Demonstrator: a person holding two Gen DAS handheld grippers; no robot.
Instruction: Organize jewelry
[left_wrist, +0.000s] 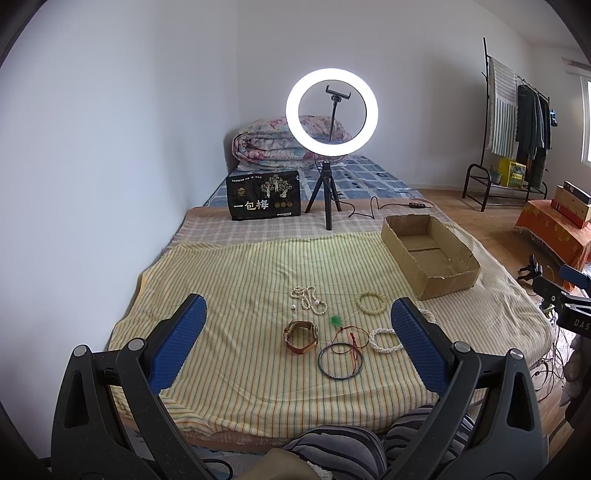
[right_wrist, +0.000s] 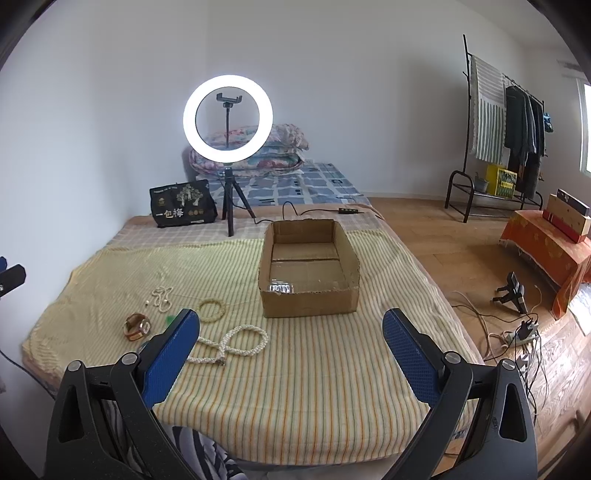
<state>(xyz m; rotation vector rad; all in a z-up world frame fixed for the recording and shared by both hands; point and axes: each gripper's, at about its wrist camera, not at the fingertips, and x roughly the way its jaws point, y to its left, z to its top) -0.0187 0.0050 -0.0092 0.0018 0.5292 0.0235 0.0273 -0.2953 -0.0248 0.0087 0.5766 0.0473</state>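
Jewelry lies on a yellow striped cloth (left_wrist: 240, 280) on the bed: a pearl necklace (left_wrist: 308, 297), a brown-strap watch (left_wrist: 301, 334), a green pendant on a red cord (left_wrist: 336, 320), a thin dark bangle (left_wrist: 340, 360), a pale bead bracelet (left_wrist: 371, 302) and a white bead bracelet (left_wrist: 384, 339). An open cardboard box (right_wrist: 308, 269) stands on the cloth, a shiny item inside its near left corner. My left gripper (left_wrist: 297, 321) is open, above the near cloth, empty. My right gripper (right_wrist: 291, 328) is open and empty, in front of the box; the white bracelet (right_wrist: 240, 341) lies by its left finger.
A lit ring light on a tripod (left_wrist: 330, 110) and a black printed bag (left_wrist: 263, 199) stand behind the cloth. A folded quilt (left_wrist: 280, 144) lies at the back. The floor at right holds cables (right_wrist: 517, 332), a clothes rack (right_wrist: 498, 129) and an orange-covered stand (right_wrist: 546, 251).
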